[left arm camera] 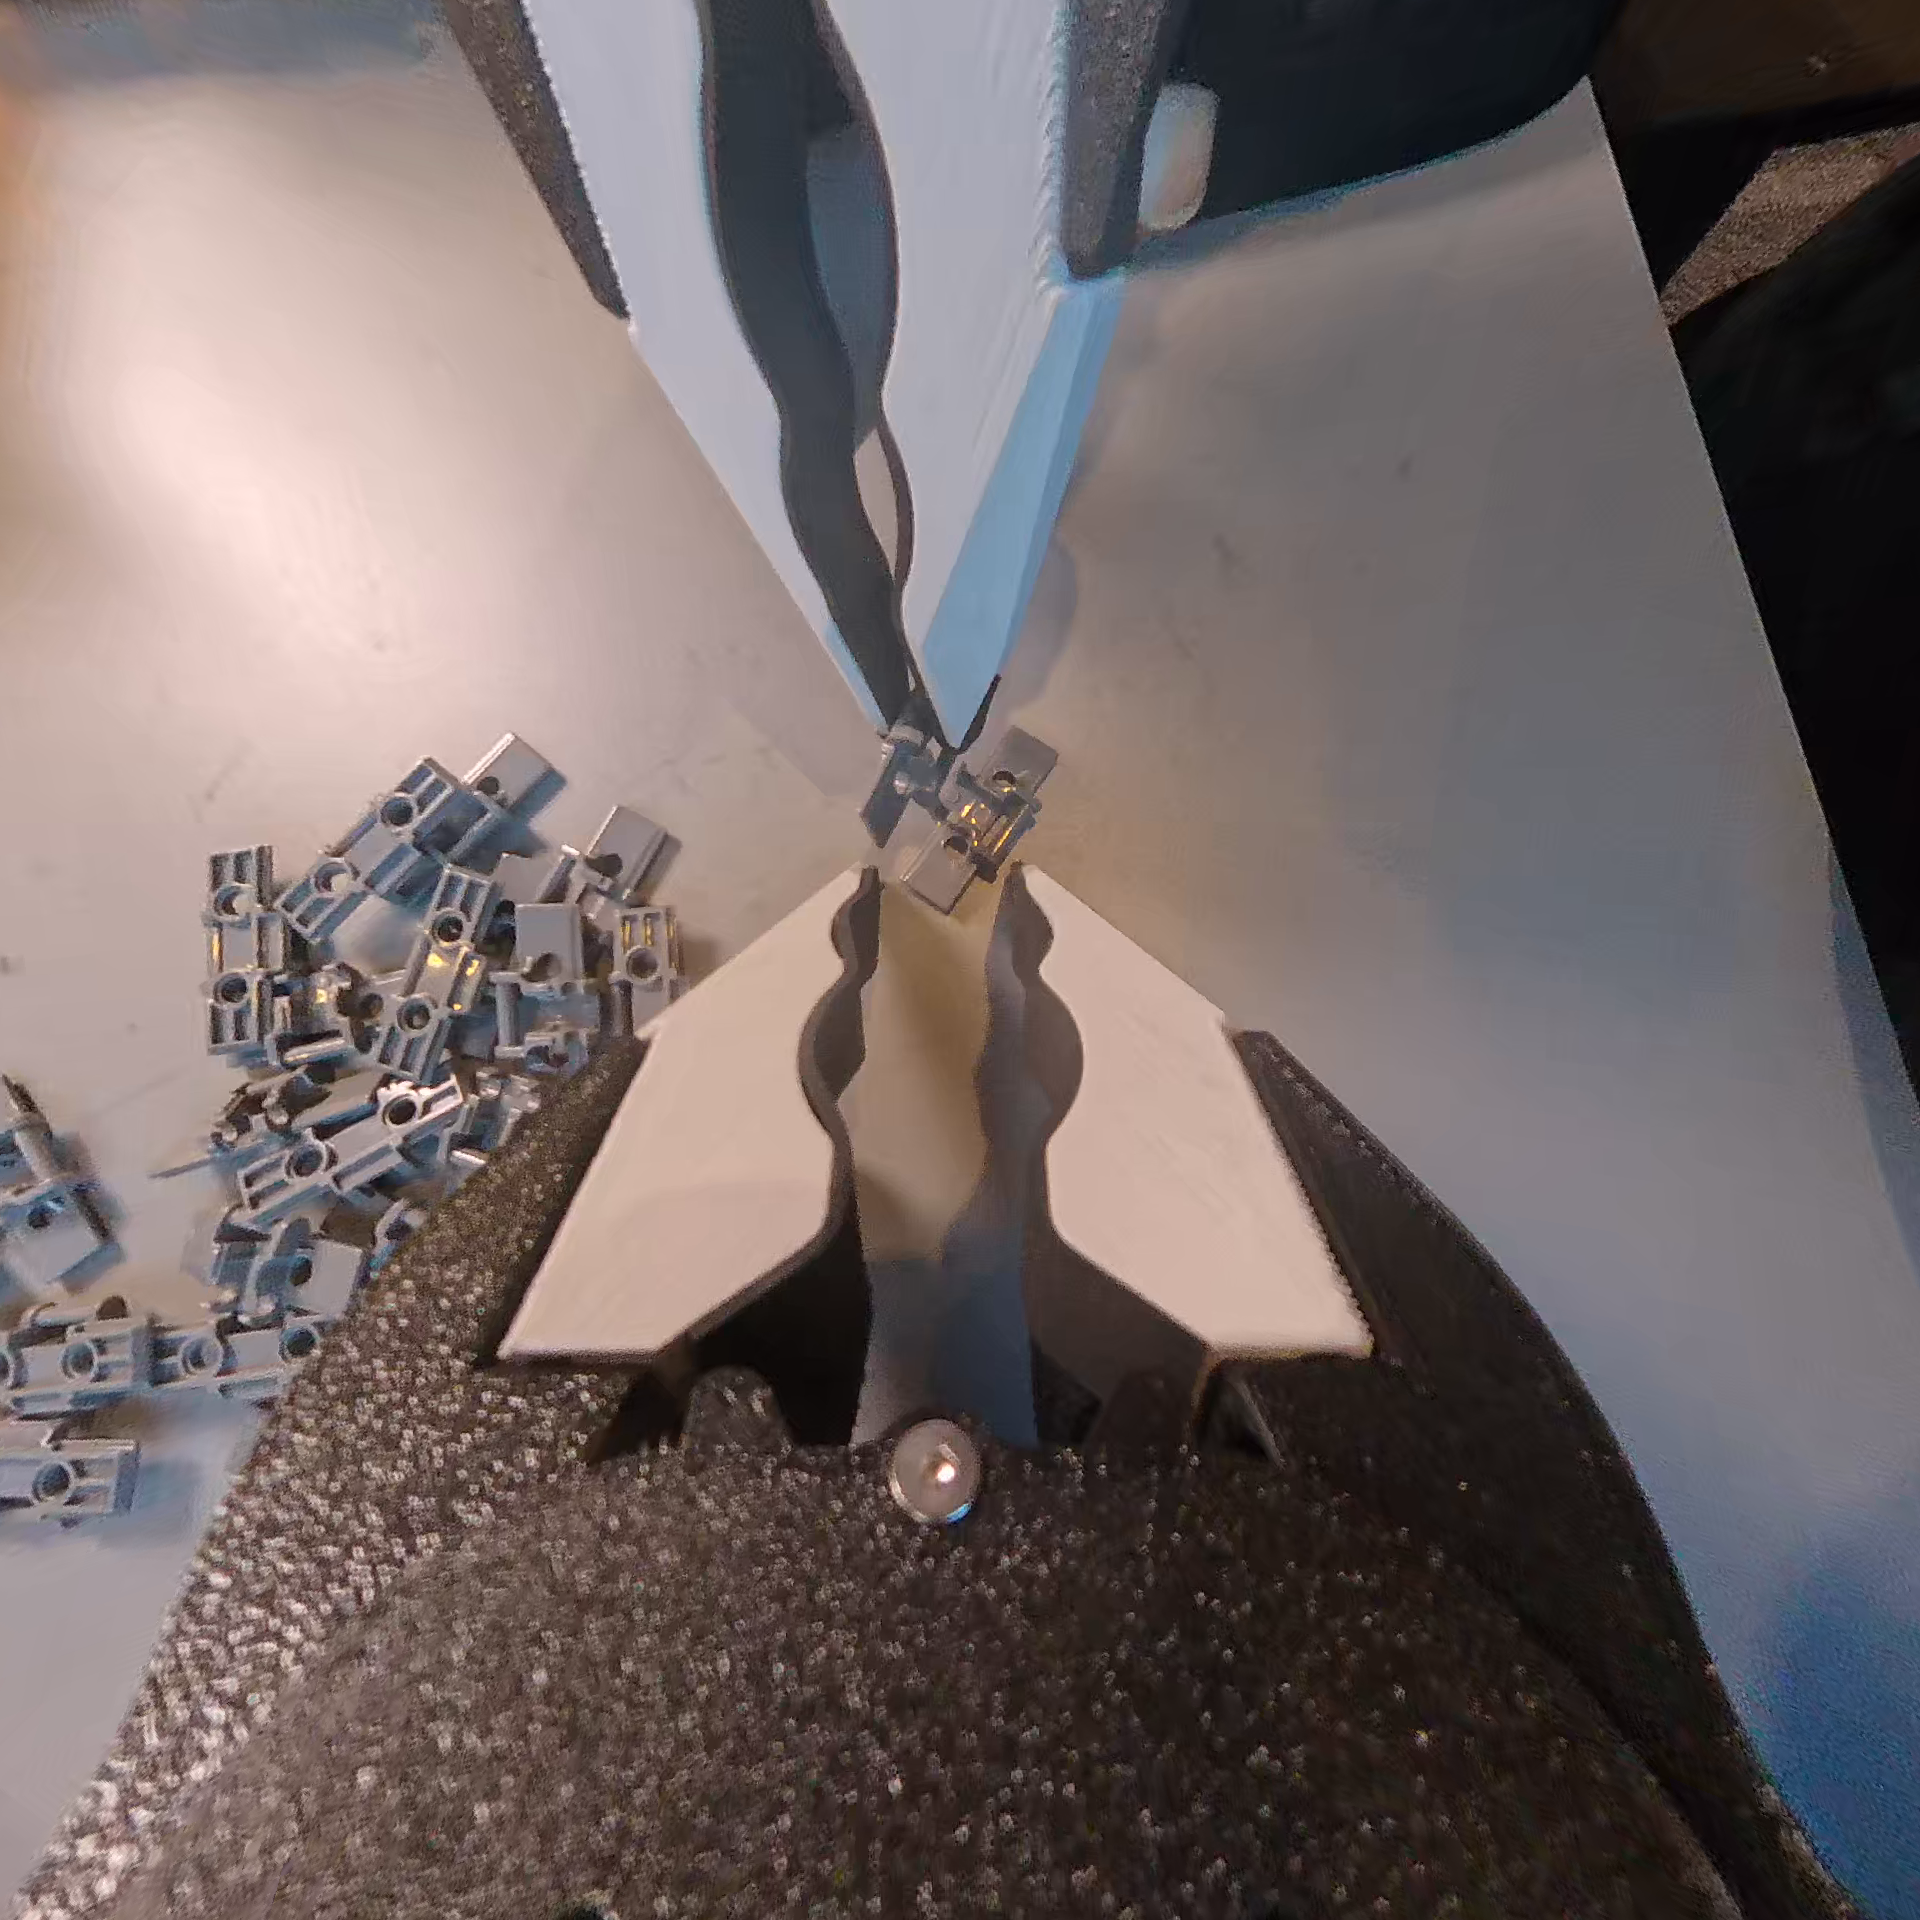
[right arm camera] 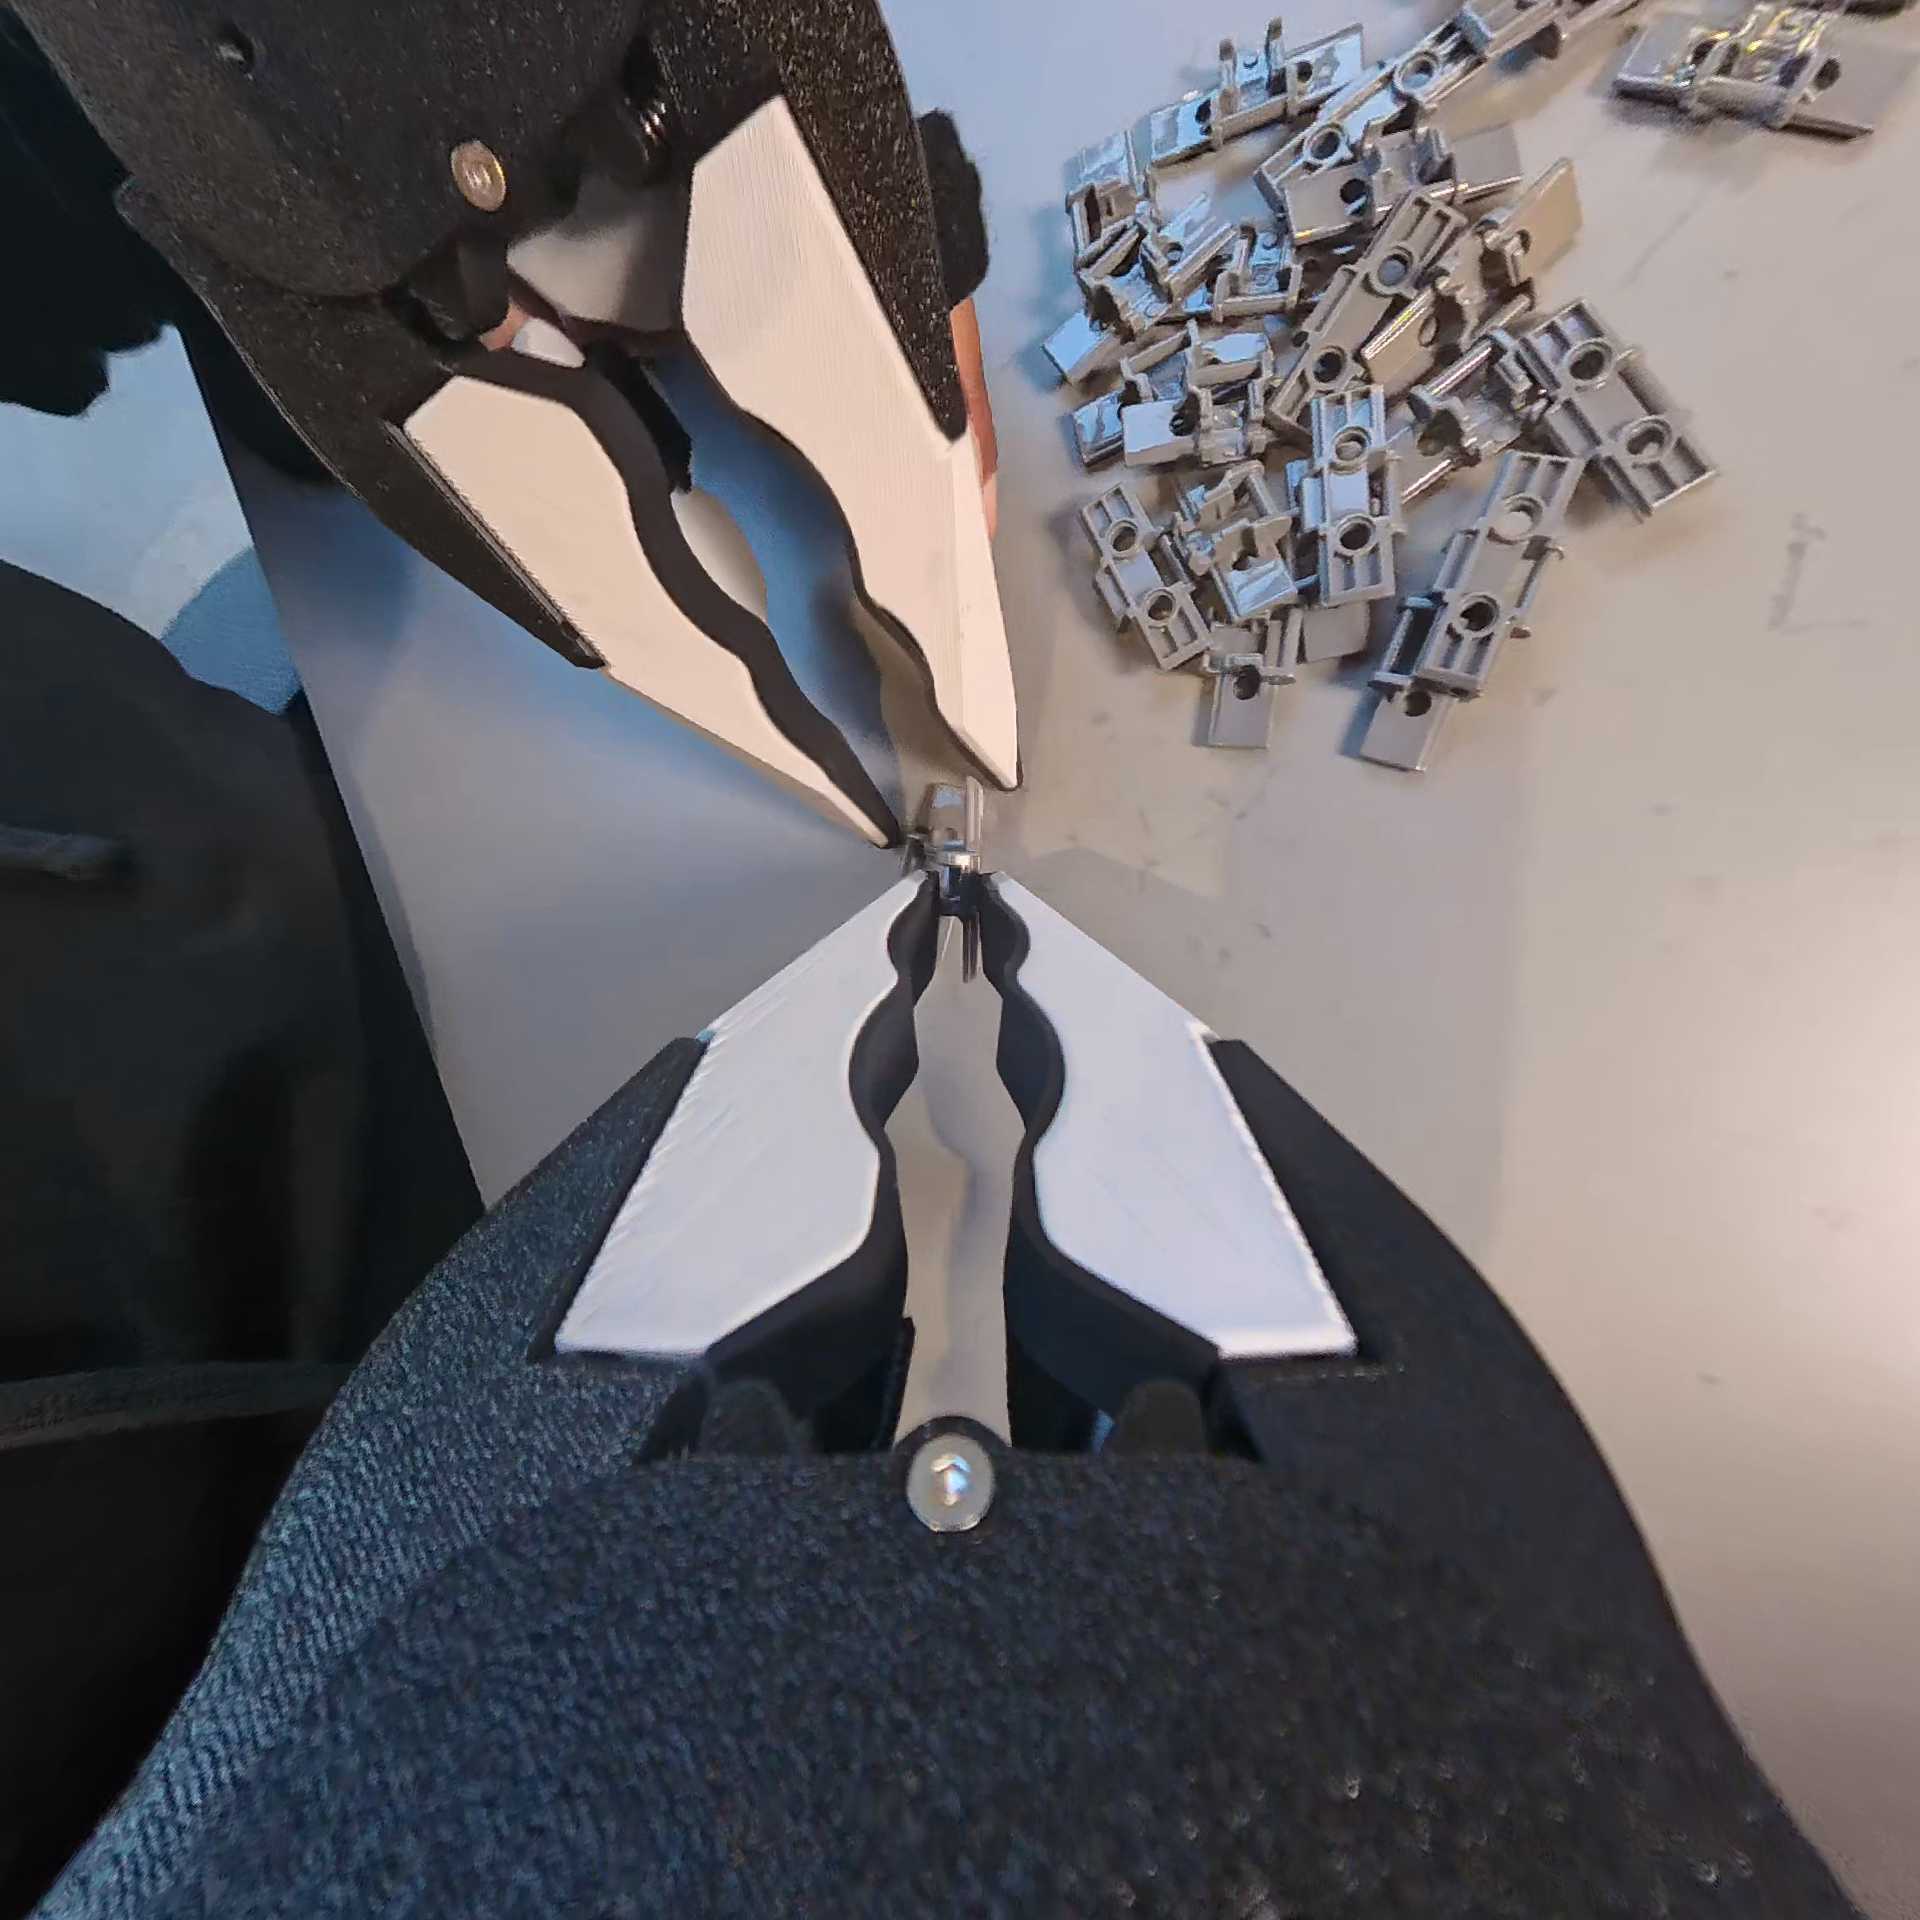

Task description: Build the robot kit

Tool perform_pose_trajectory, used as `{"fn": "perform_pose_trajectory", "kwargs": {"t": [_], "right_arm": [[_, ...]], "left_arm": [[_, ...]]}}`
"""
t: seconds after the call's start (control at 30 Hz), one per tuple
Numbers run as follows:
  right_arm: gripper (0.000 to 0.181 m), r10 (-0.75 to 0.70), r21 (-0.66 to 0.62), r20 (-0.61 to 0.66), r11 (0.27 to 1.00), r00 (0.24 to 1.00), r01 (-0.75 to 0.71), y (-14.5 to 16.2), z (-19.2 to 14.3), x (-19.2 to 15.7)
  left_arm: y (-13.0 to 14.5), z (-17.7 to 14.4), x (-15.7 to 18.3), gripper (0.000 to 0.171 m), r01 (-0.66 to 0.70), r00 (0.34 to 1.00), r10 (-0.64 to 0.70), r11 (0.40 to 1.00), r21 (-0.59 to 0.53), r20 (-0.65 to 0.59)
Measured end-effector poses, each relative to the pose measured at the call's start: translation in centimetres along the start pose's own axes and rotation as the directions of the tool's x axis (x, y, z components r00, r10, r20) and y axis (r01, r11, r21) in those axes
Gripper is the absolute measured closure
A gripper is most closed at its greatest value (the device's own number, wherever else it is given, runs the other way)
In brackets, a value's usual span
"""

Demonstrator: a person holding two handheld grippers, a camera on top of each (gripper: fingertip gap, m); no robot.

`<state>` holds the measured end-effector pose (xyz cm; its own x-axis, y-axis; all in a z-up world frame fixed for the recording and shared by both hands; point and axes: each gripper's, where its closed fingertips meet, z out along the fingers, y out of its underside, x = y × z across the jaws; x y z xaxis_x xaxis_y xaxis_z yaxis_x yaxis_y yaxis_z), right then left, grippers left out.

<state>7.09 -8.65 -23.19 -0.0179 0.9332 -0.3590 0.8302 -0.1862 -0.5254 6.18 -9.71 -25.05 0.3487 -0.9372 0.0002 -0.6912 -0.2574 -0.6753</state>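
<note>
The left gripper (left arm camera: pixel 940 883) had its two fingers spread apart, their tips just short of a small grey metal clip (left arm camera: pixel 971 821) that hung right in front of them. Whether either tip touched the clip could not be told; the piece sat level with the gap, nearer the right-hand tip. The right gripper (right arm camera: pixel 954 899) had its fingers pinched together on that same clip (right arm camera: pixel 954 831), which stuck out past its tips toward the other gripper's tips. From the left wrist view the right gripper (left arm camera: pixel 920 727) came down from the far side, clamped on the upper end of the piece.

So one clip was lifted clear of the grey tabletop (left arm camera: pixel 1351 623) and held between the two grippers, gripped by one and only approached by the other.

Farther out, off to the left of the left gripper's fingers and to the far right of the right gripper's, lay a loose pile of the same clips (right arm camera: pixel 1351 395), tumbled over each other and untouched. A few more clips (left arm camera: pixel 62 1351) lay beside the pile. By the look of it most of the pieces remained to be handled
</note>
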Motion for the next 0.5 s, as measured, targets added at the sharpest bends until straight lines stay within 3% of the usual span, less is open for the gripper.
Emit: {"fn": "perform_pose_trajectory", "kwargs": {"t": [0.13,0.5], "right_arm": [[0.174,0.047,0.029,-0.002,0.998,0.999,-0.047,-0.3,0.2,-0.2],[0.174,0.055,-0.035,-0.060,0.998,0.997,-0.057,0.6,0.9,0.0]], "left_arm": [[0.1,-0.1,0.2,0.147,0.033,0.999,-0.032,0.999,-0.010,0.015],[0.3,-0.2,0.6,0.153,0.050,0.997,-0.049,0.999,-0.011,0.052]]}}
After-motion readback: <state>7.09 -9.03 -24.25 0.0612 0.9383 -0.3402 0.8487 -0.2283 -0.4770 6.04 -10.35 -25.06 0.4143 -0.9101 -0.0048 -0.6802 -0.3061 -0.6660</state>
